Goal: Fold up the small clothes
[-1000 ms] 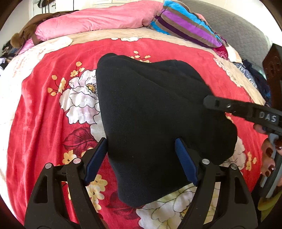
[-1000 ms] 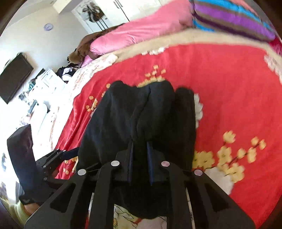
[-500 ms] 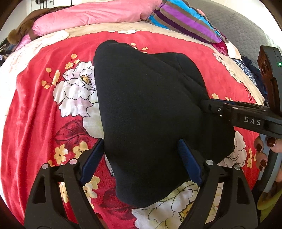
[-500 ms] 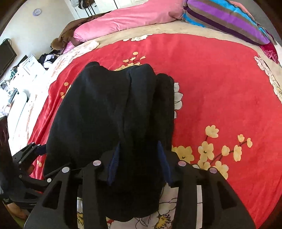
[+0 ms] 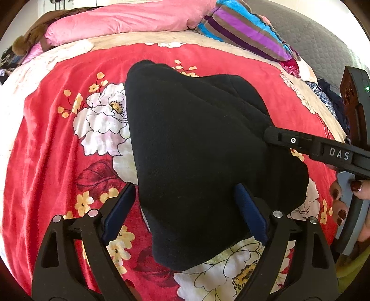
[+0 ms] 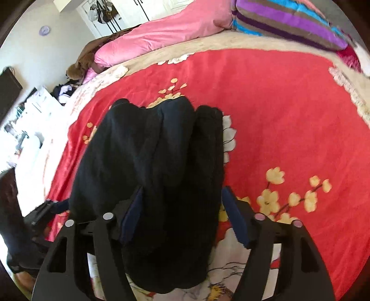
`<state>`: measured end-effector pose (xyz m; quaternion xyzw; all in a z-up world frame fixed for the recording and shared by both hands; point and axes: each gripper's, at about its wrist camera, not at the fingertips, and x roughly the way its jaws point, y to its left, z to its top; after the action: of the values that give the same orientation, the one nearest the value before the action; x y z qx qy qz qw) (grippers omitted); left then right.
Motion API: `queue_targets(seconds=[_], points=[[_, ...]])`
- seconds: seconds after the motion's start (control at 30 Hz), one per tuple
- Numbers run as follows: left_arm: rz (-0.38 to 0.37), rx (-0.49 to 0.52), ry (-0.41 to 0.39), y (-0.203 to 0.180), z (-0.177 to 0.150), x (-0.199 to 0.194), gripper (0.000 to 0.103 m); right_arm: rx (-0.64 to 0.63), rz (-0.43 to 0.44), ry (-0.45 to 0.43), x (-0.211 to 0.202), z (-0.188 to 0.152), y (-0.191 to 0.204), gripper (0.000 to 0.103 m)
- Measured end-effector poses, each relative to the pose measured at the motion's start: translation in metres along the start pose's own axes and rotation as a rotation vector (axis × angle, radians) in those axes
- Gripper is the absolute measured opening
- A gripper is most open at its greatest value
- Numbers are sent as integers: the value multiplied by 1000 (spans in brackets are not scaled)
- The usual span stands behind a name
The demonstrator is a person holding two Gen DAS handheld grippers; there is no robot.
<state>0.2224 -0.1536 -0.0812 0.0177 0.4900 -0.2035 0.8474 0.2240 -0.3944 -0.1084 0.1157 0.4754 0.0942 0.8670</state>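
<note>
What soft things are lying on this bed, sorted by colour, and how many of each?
Black garment: 1
Pink pillow: 1
Striped pillow: 1
Red flowered blanket beneath them: 1
Brown furry item at the far edge, kind unclear: 1
Total: 5

Red floral blanket (image 5: pixel 46 143) covers bed; pink duvet (image 5: pixel 129 20), striped pillow (image 5: pixel 245 30) at far edge.
</note>
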Motion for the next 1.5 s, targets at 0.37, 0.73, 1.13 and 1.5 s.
queue_targets(seconds=[0.37, 0.73, 1.13, 1.5], points=[[4, -5, -5, 1, 4, -5, 90, 24, -22, -78, -13, 6, -7, 92], [47, -19, -82, 4, 12, -37, 94, -8, -41, -277, -60, 12, 7, 98], [104, -54, -226, 2, 7, -107, 94, -55, -58, -403, -120, -22, 29, 99], [142, -82, -265, 2, -28, -151, 94, -118, -87, -393, -149, -57, 51, 99]])
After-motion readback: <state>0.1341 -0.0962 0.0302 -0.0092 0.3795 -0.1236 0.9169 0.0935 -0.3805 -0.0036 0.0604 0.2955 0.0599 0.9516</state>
